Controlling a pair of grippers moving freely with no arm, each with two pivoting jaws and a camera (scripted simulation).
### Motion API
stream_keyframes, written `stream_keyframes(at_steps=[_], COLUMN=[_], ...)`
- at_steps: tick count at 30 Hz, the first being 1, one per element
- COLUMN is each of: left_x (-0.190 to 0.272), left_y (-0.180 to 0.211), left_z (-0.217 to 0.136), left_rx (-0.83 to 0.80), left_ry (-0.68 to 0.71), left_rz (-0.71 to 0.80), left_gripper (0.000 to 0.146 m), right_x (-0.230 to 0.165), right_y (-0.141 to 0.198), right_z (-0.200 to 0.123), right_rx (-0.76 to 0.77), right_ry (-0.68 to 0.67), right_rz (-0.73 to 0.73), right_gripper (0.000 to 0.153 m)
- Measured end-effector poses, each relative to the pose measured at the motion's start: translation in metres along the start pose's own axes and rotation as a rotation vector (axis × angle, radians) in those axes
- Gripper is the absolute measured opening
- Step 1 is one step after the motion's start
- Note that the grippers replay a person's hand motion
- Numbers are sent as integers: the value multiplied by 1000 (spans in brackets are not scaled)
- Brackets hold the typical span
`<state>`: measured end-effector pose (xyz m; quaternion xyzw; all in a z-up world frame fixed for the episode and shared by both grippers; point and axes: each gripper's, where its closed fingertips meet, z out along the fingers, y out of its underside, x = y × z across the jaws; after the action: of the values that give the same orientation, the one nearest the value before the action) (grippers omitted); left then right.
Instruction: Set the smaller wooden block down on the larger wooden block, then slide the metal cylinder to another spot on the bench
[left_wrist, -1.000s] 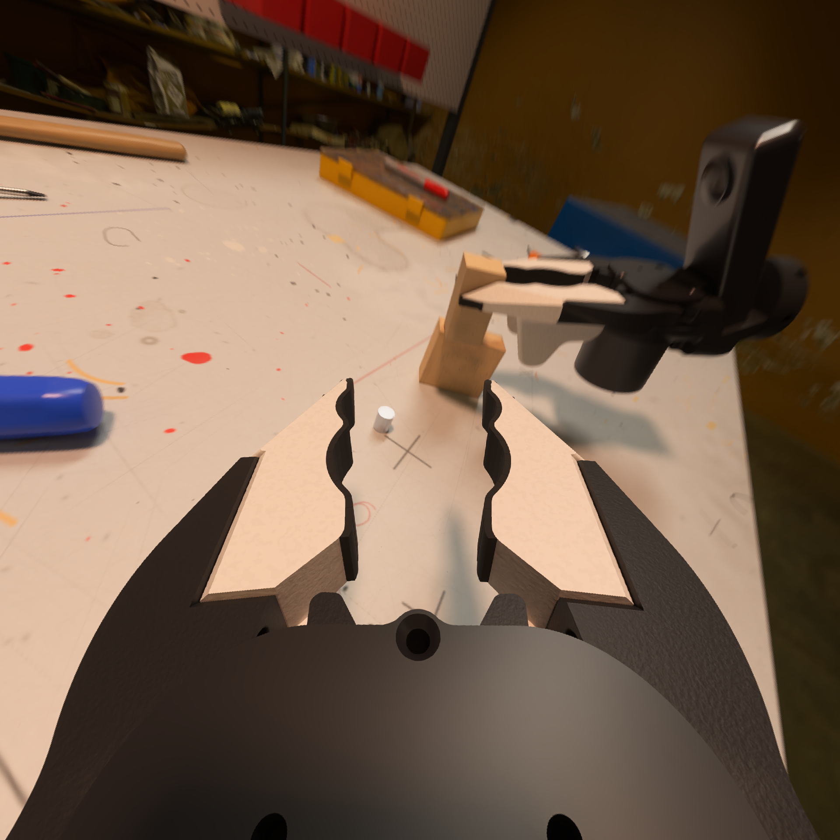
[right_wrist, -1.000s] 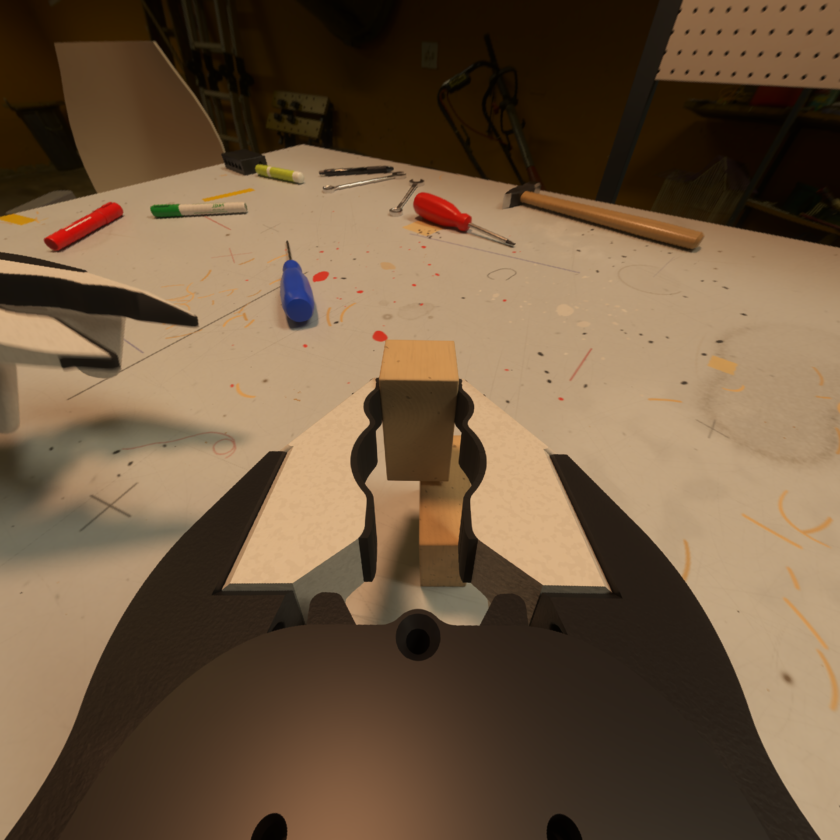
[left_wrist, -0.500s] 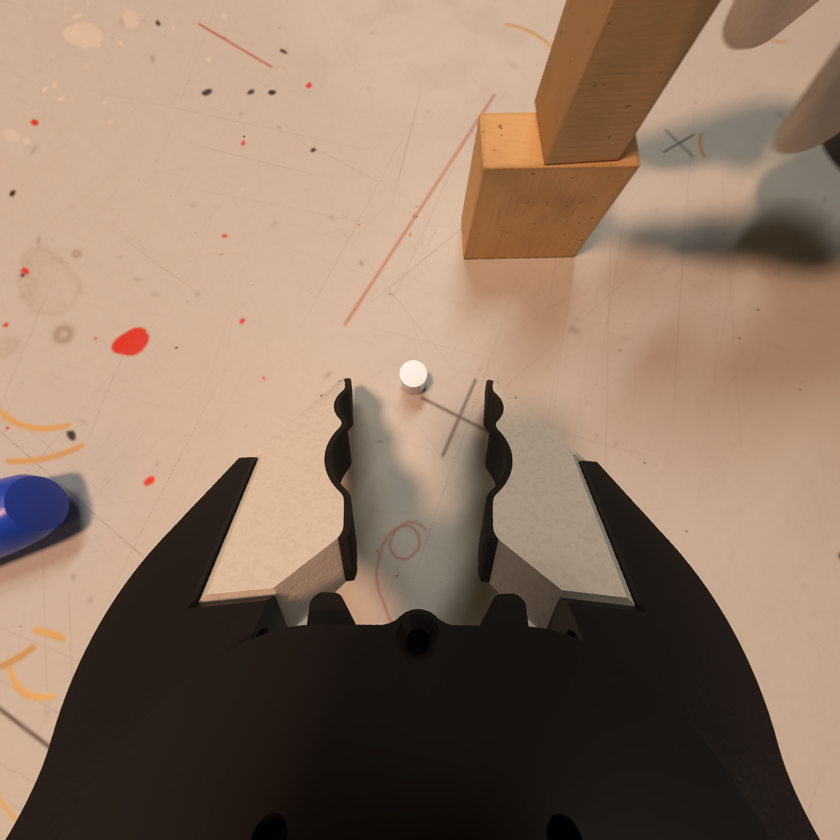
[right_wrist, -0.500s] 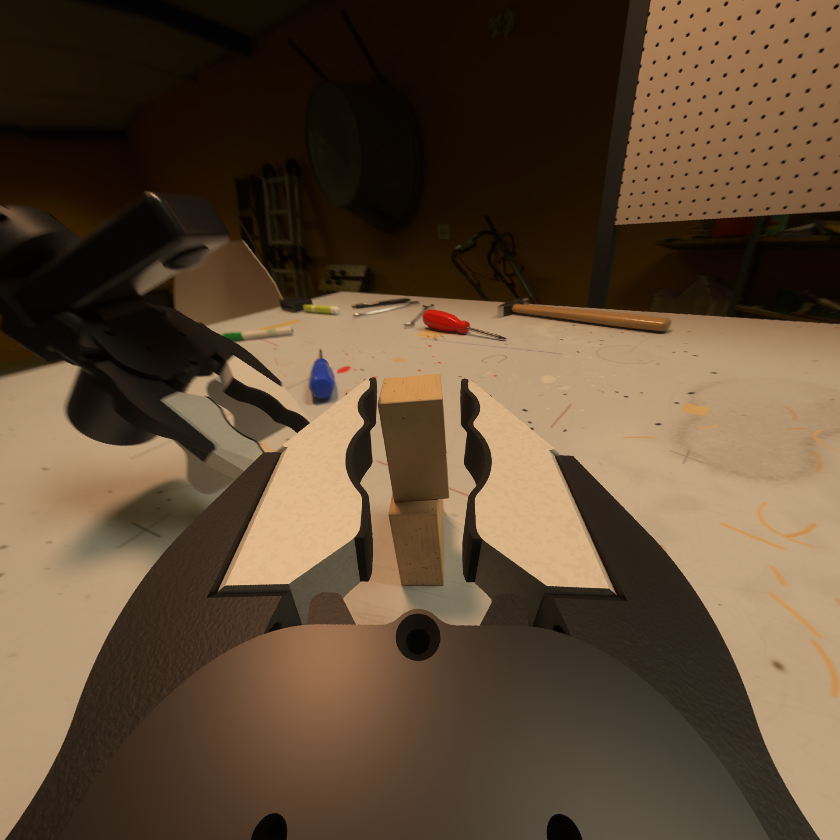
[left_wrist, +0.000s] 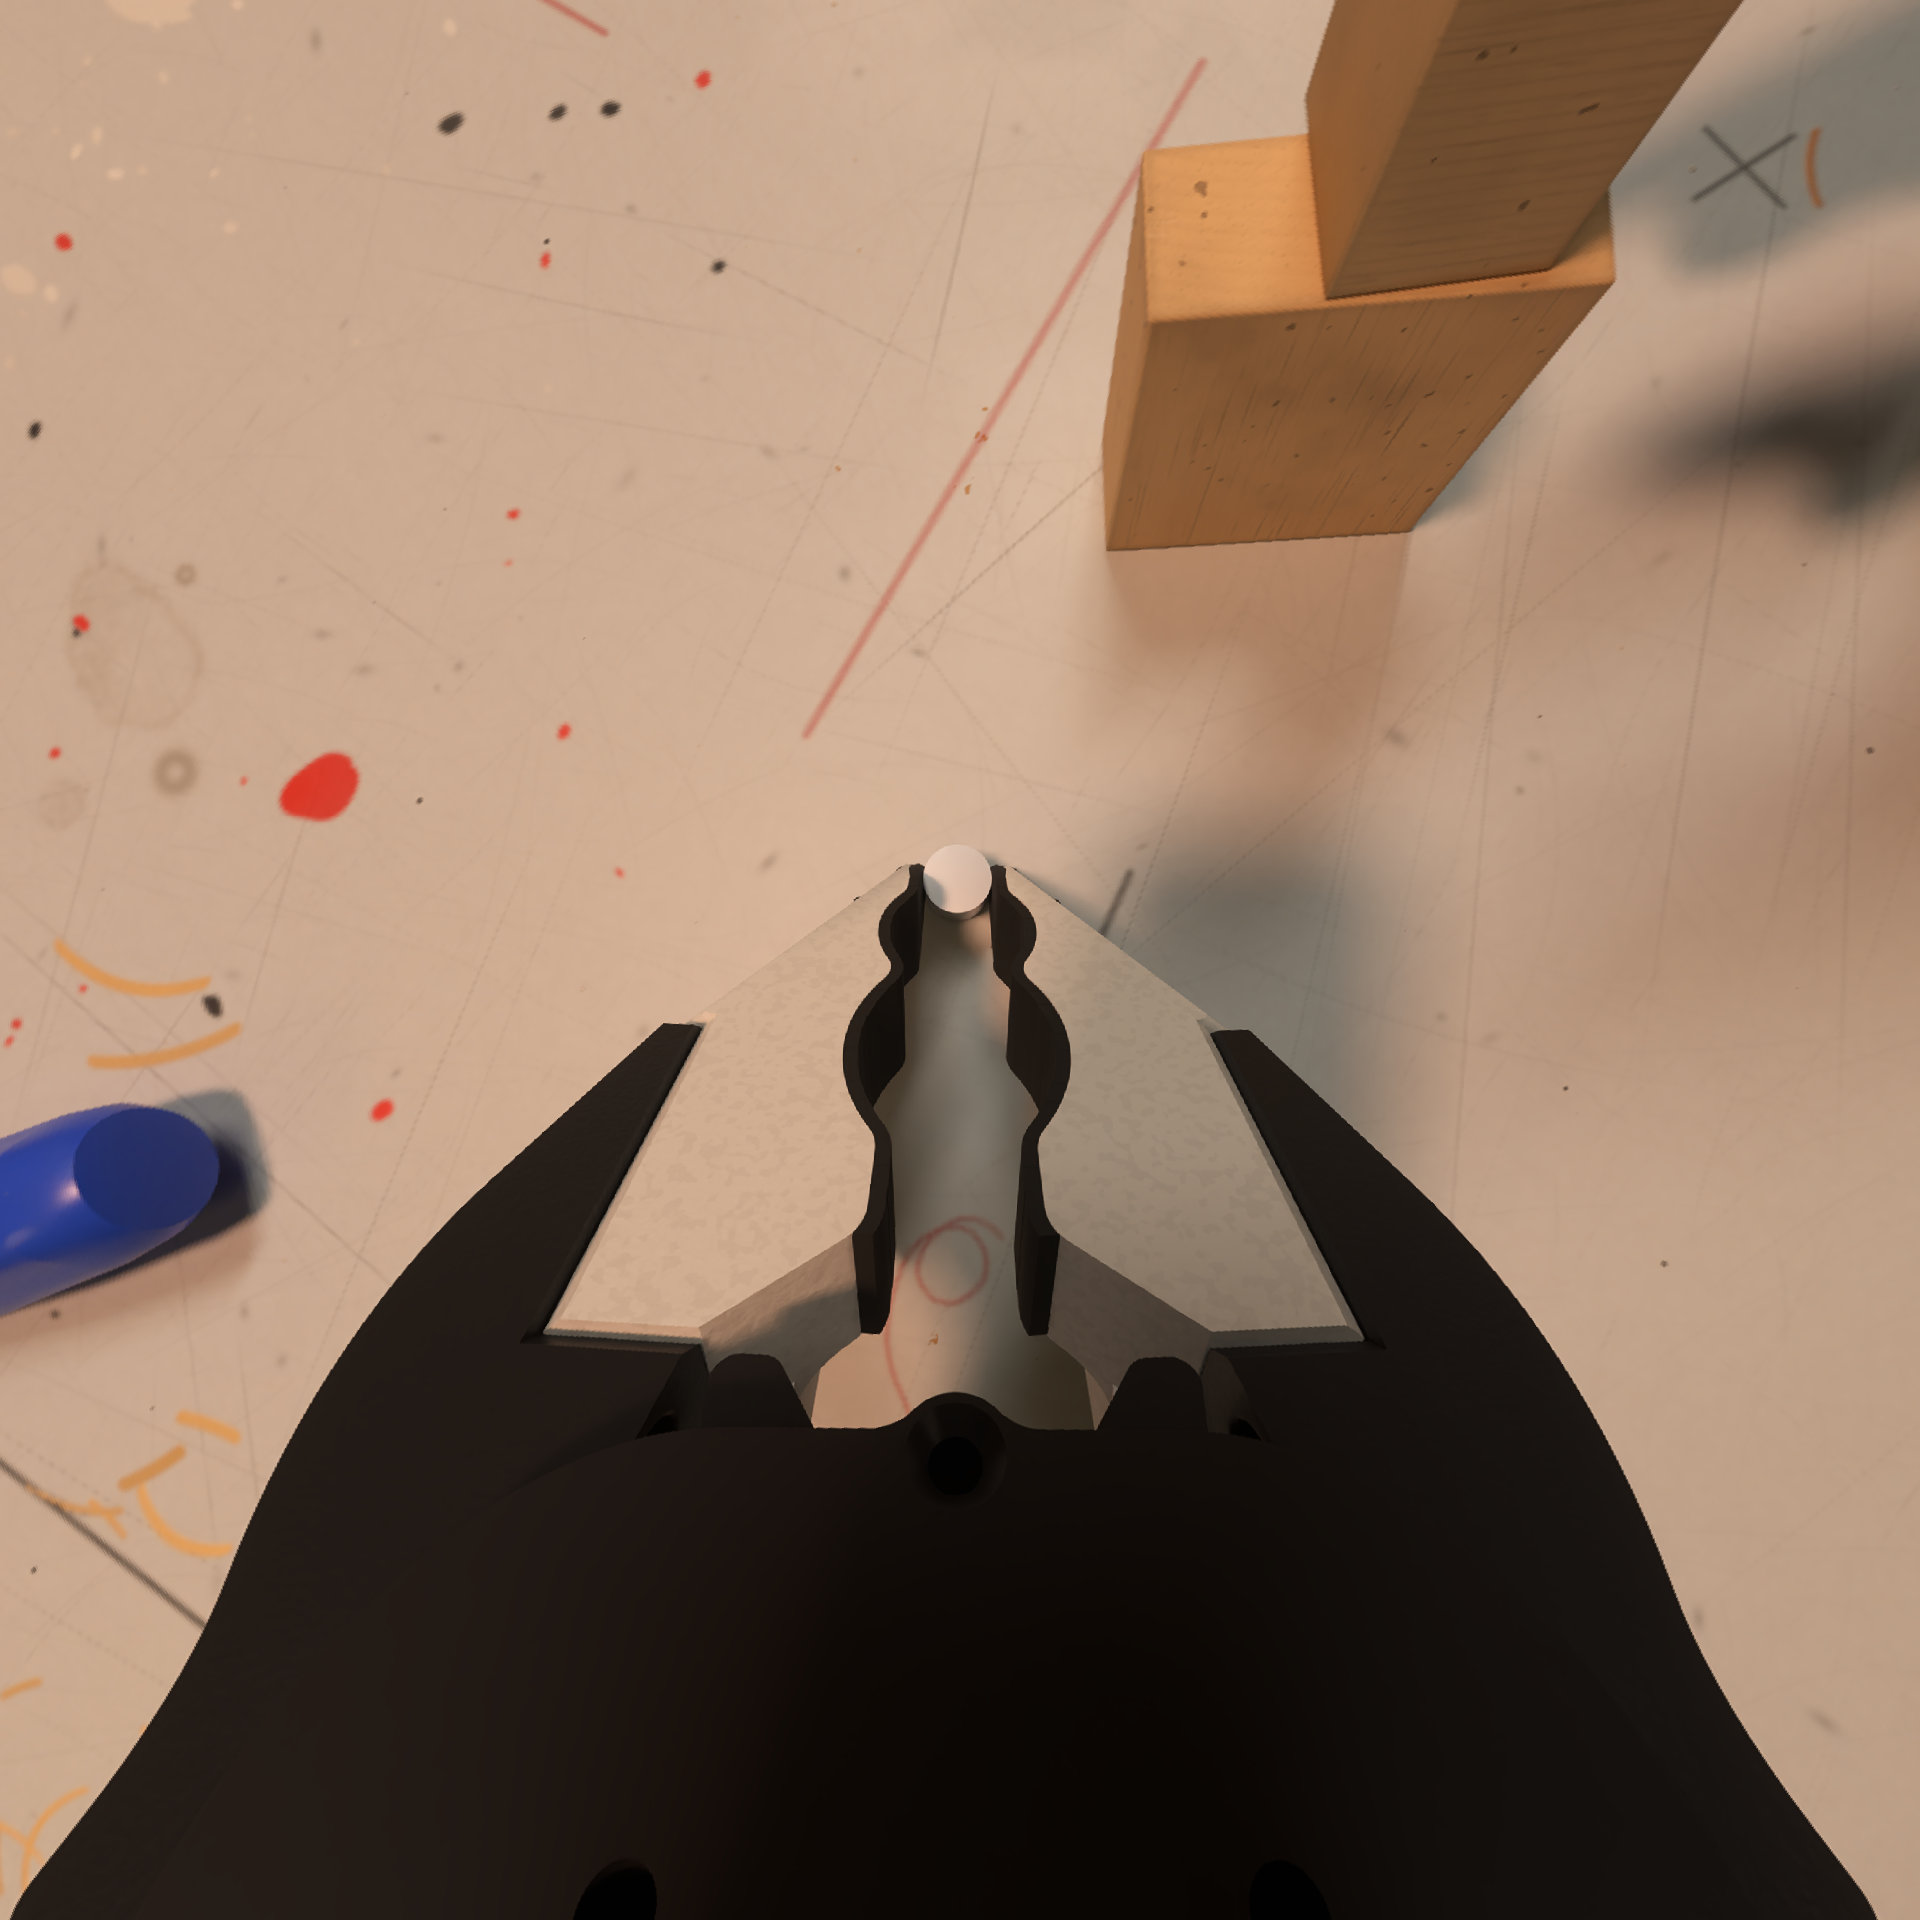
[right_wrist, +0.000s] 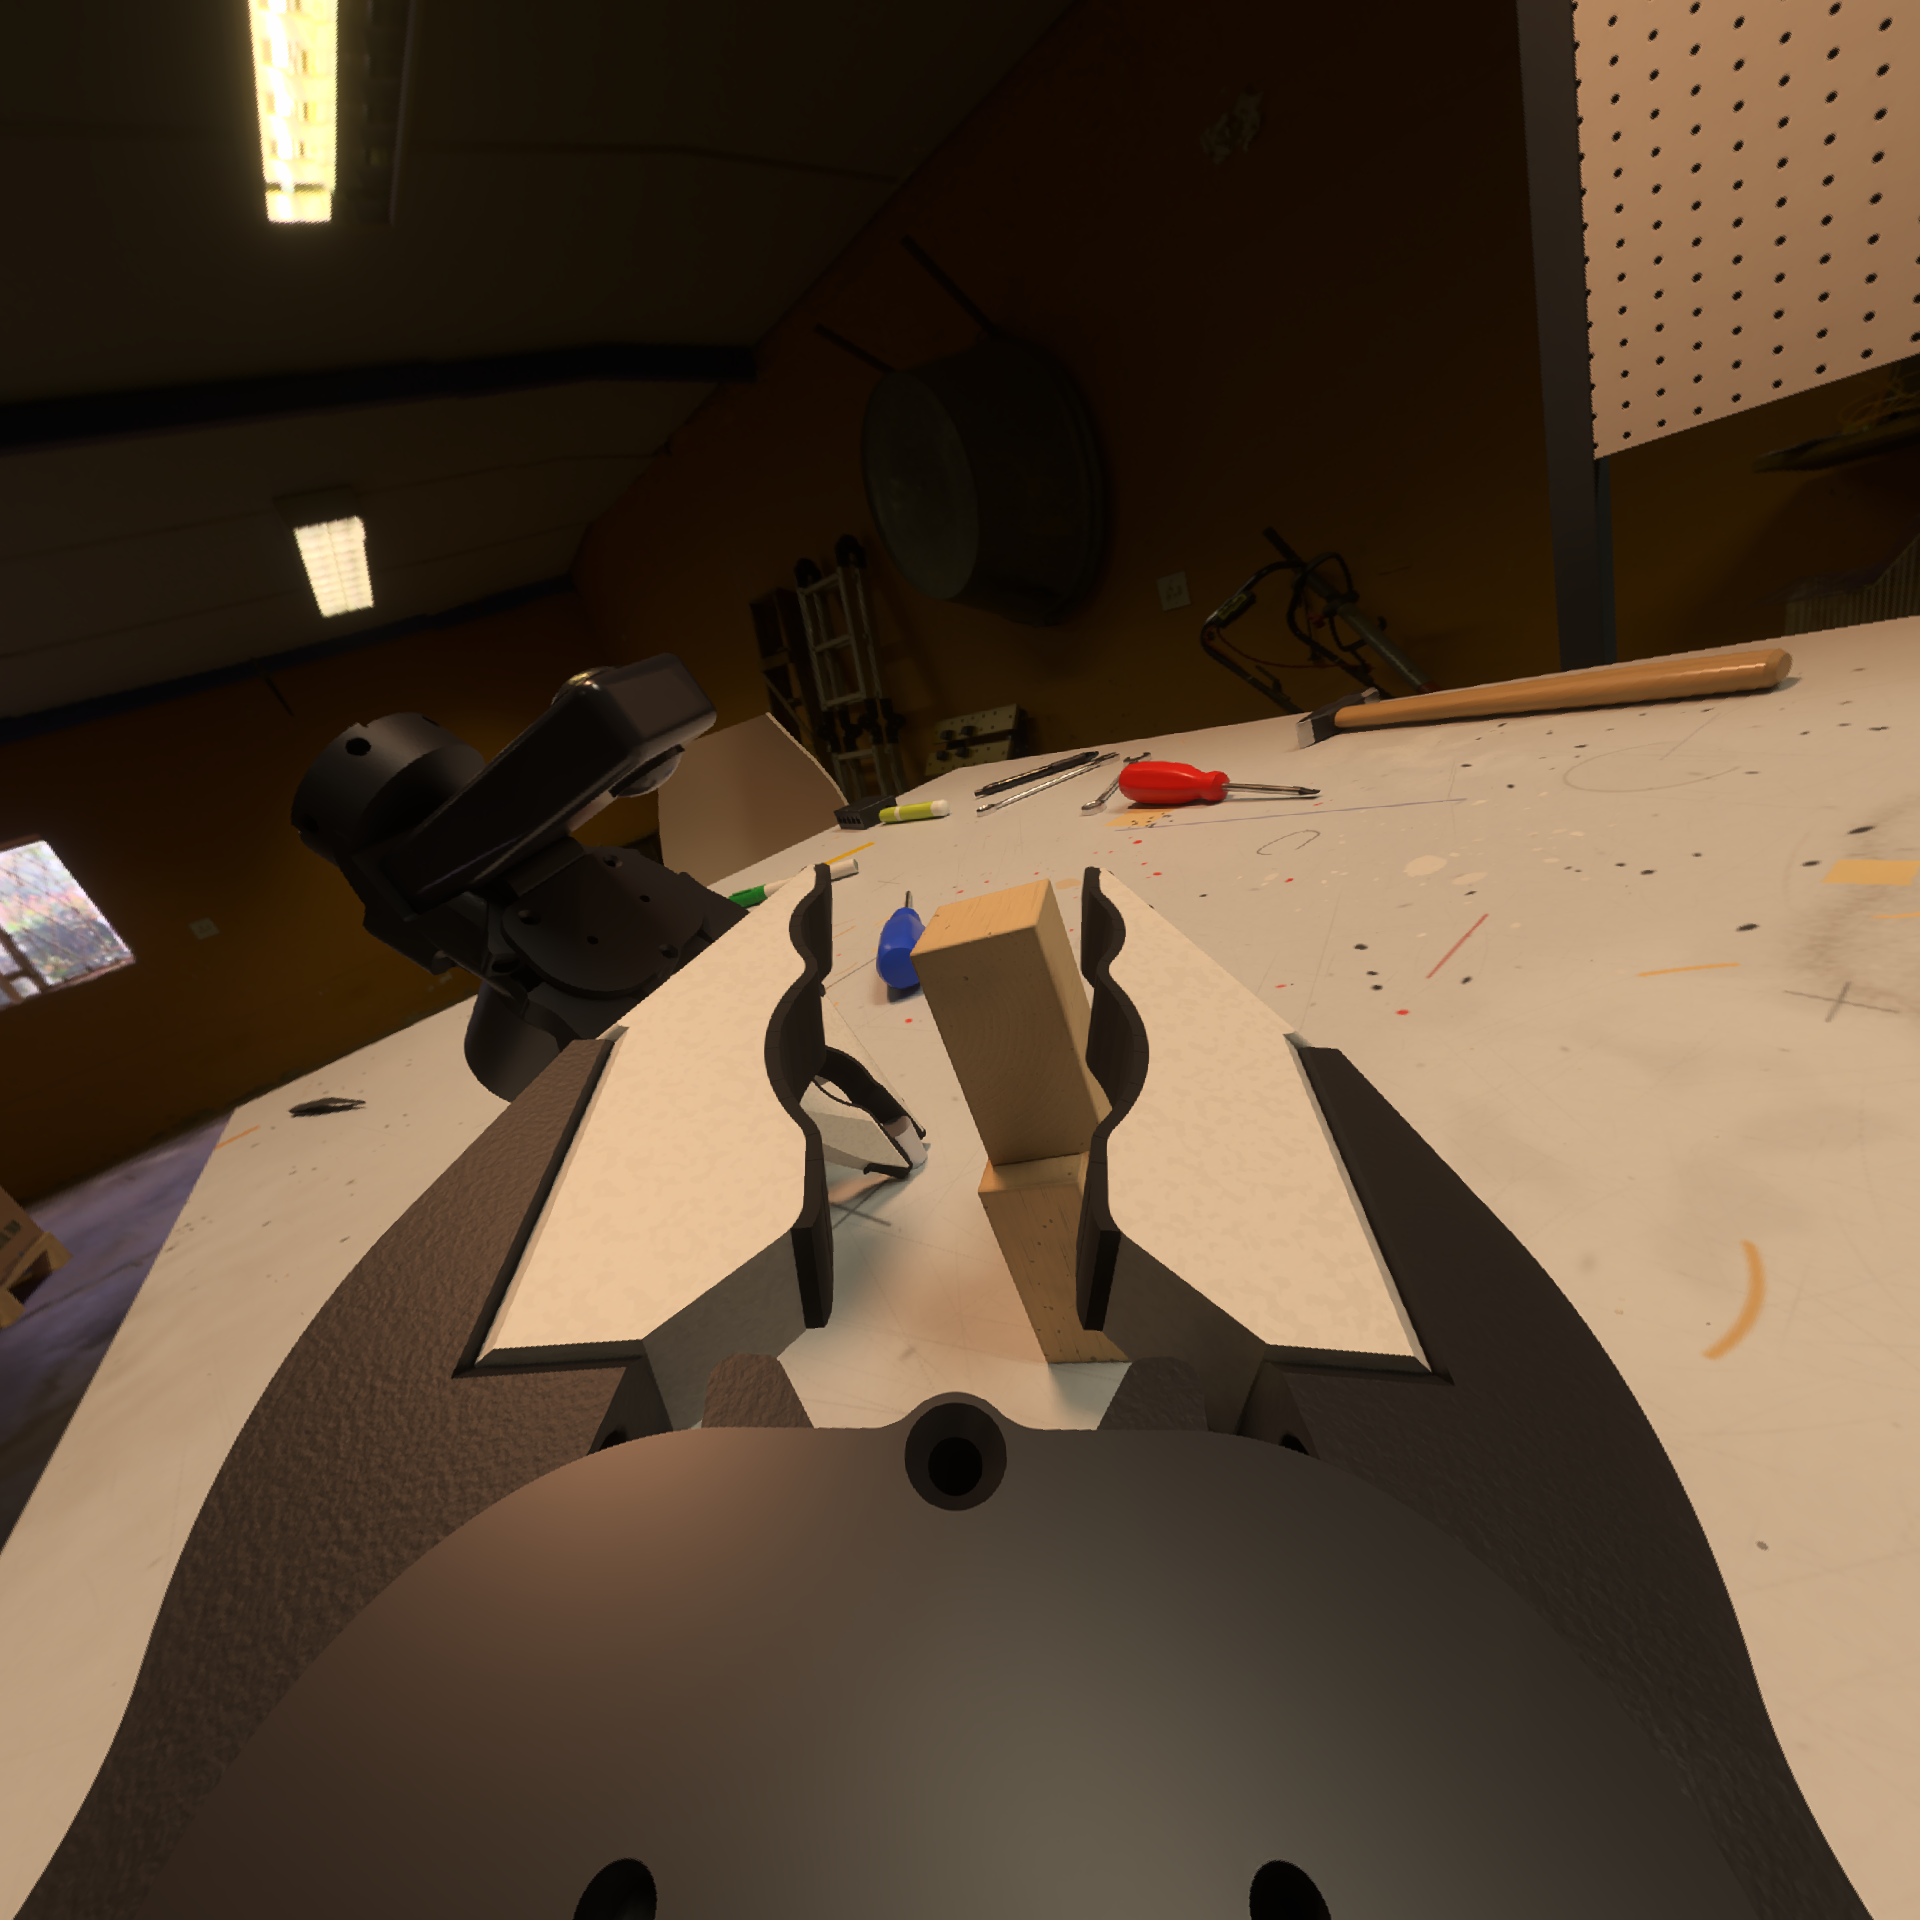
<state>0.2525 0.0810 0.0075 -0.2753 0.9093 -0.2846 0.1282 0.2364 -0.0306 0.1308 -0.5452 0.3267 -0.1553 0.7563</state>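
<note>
The worktop (left_wrist: 436, 436) is a pale, paint-flecked bench with the two blocks already stacked: the larger wooden block (left_wrist: 1299, 416) sits flat and the smaller wooden block (left_wrist: 1455, 135) stands on end on top of it. From the right wrist view that upper block looks a bit off-centre, though the wide lens makes it hard to judge. The right hand-held gripper (right_wrist: 956, 883) has its jaws spread apart around the stack, gripping nothing, so I'd call the stacking part done.

Now it's the slide. The left hand-held gripper (left_wrist: 956, 883) points down at the worktop and is pinched on the metal cylinder (left_wrist: 956, 878) right at the very fingertips. The cylinder stands upright, near the stack but clear of it.

Tip grips on a tiny smooth pin slip easily, so I'd keep it low, drag slowly, and steer away from the blocks and the blue screwdriver handle (left_wrist: 94, 1195).
</note>
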Motion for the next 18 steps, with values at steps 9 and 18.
stream_keyframes(at_steps=[9, 18], left_x=[-23, -44], left_y=[17, 34], left_z=[-10, -21], left_rx=[-14, -27], left_ry=[-55, -105], left_rz=[-42, -93], left_gripper=[12, 12], right_x=[4, 5], right_y=[-1, -1], right_z=[-1, 0], right_rx=[15, 10], right_ry=[-6, -4], right_rz=[63, 68], right_gripper=[31, 32])
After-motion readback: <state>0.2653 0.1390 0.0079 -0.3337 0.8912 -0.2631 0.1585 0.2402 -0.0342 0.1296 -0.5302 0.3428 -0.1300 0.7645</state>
